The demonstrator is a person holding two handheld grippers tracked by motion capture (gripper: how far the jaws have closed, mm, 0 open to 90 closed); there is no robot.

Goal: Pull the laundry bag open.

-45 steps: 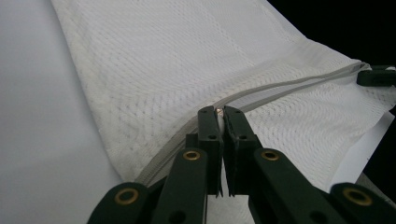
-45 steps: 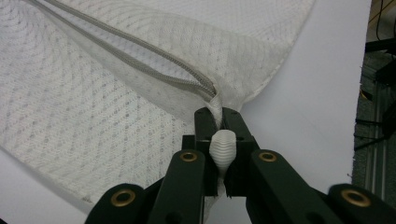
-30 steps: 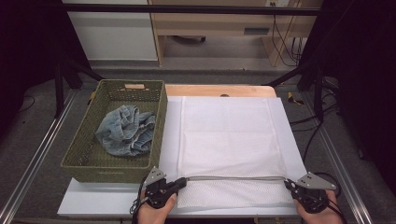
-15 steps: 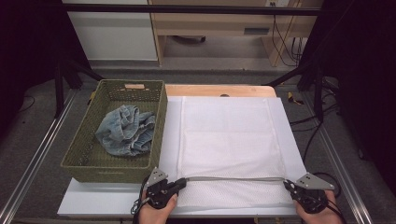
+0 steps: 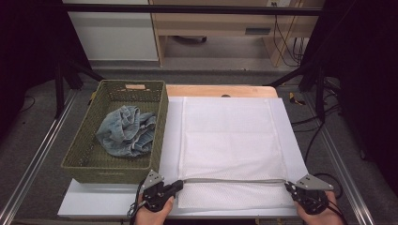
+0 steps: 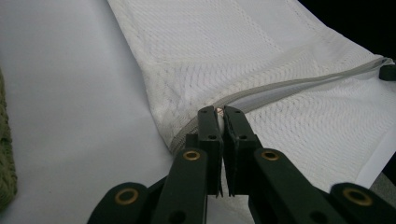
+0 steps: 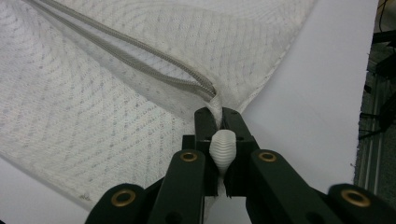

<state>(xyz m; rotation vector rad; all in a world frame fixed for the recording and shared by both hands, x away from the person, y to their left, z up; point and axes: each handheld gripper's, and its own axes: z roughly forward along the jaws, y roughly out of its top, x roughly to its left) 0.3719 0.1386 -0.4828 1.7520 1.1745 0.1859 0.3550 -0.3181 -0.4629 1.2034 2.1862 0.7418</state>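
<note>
A white mesh laundry bag [image 5: 232, 150] lies flat and spread out on the white surface [image 5: 117, 204], just right of the basket. It is rectangular, its netting woven in a fine diamond pattern. A grey zipper [image 5: 234, 180] runs straight across it near the front edge. The zipper's left end [image 6: 218, 110] and the bag's right corner by the zipper's other end [image 7: 215, 105] are each pinched and lifted slightly off the surface.

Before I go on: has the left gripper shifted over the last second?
No. In the high view the left gripper sits at the same spot off the near right corner of the green basket, fingers shut on the mesh bag.
</note>
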